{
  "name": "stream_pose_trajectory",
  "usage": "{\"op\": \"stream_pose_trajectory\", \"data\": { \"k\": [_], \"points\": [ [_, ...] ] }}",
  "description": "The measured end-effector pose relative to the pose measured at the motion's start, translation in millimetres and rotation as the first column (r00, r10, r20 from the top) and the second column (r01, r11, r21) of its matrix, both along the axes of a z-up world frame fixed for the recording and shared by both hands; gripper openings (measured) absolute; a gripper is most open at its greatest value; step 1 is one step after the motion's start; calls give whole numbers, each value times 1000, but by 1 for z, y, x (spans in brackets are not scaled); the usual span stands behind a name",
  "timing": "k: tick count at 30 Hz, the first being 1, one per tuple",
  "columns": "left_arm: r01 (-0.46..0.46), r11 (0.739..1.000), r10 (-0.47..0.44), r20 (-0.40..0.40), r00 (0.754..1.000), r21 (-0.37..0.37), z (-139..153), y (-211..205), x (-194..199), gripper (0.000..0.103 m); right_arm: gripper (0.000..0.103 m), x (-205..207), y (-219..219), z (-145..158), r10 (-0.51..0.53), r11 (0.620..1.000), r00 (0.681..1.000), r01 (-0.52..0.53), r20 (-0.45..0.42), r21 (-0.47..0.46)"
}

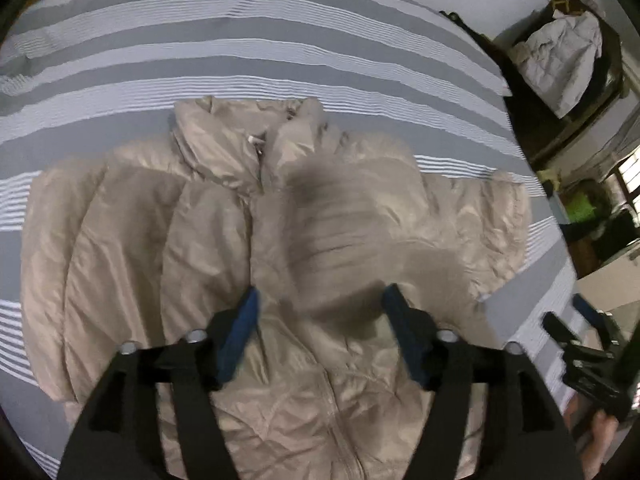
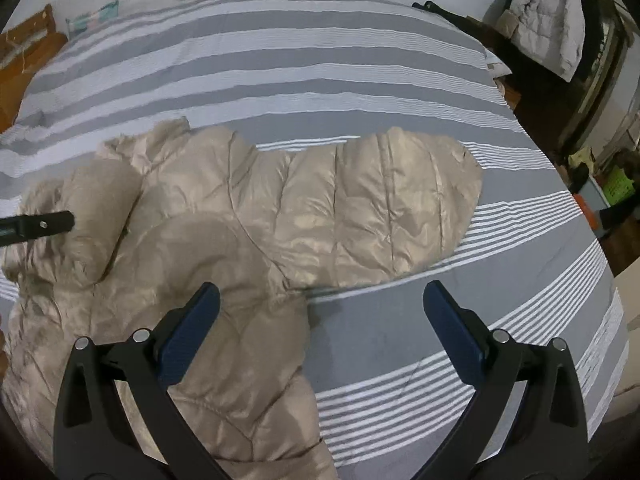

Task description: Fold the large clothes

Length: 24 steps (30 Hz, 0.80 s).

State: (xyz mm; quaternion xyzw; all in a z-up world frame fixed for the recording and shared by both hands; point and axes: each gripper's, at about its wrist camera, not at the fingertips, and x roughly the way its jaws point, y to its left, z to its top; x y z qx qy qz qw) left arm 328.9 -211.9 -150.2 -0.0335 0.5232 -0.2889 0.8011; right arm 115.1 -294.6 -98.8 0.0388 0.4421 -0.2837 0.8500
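A beige puffer jacket (image 1: pixel 160 240) lies front up on the bed, zip closed, collar towards the far side. One sleeve (image 1: pixel 340 220), blurred, lies across the chest. My left gripper (image 1: pixel 320 316) hovers open above the jacket's front, and nothing sits between its blue pads (image 1: pixel 240 328). In the right wrist view the other sleeve (image 2: pixel 380 208) stretches out flat to the right. My right gripper (image 2: pixel 322 316) is open beside the jacket's side seam, over bare sheet, with its left finger over the jacket's body. The left gripper's black tip (image 2: pixel 44 224) shows at the left edge, above the folded sleeve (image 2: pixel 92 216).
The bed carries a grey and white striped sheet (image 2: pixel 320 60). A white jacket (image 2: pixel 548 12) hangs on dark furniture at the far right. A wooden headboard (image 2: pixel 20 56) stands at the far left. A green basket (image 2: pixel 618 188) sits on the floor beyond the bed's right edge.
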Motion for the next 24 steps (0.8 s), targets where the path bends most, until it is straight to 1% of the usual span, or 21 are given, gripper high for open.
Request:
{"op": "stream_pose_trajectory", "data": {
  "k": [1,3,5,6,7,8,9,11,13,14,15,17,19,20,21,22,23,24],
  "points": [
    [-4,1000,5,10,1000,-19,7,7,-4,84,100,0,1,-1,0,1000,1000,0,-5,-1],
    [-12,999,14,55,998,-39,26,24,-15,84,100,3,2,-1,1,1000,1000,0,-8,3],
    [-16,999,20,91,996,-37,39,39,-21,84,100,7,7,2,10,1000,1000,-10,3,21],
    [-24,1000,26,119,993,-18,45,49,-25,86,100,9,9,1,16,1000,1000,-16,7,26],
    [-52,998,46,165,985,31,50,66,-27,91,100,16,15,0,30,999,1000,-31,7,31],
    [-72,995,59,192,980,62,51,74,-27,92,100,22,20,-2,42,999,999,-43,2,32],
    [-110,987,80,235,969,119,52,91,-26,92,100,31,25,-5,60,998,998,-60,-5,36],
    [-174,965,116,273,955,198,48,121,-19,92,100,46,33,-13,93,994,996,-92,-18,58],
    [-225,947,159,274,949,231,43,148,-10,92,100,64,39,-24,127,989,991,-124,-34,84],
    [-251,938,187,261,947,239,38,164,-4,92,100,75,40,-30,135,987,990,-130,-48,95],
    [-261,934,199,253,947,243,35,173,-1,92,100,86,40,-37,135,986,989,-127,-62,108],
    [-292,918,229,244,942,267,24,184,6,92,100,104,39,-47,131,982,989,-120,-71,145],
    [-314,907,251,238,938,280,17,195,7,92,99,122,34,-61,133,966,988,-112,-76,231],
    [-318,907,259,231,938,275,15,198,7,92,95,130,32,-69,140,950,987,-112,-75,292],
    [-322,908,267,222,938,267,13,201,7,92,76,137,30,-80,143,928,986,-102,-87,359],
    [-324,910,274,213,938,257,12,202,7,92,63,141,28,-88,133,916,986,-82,-104,393],
    [-324,912,277,206,939,251,10,201,6,92,62,142,28,-89,131,913,987,-82,-98,399],
    [-322,914,276,202,940,246,11,202,5,92,50,144,30,-86,146,916,986,-102,-85,388]
  ]
}}
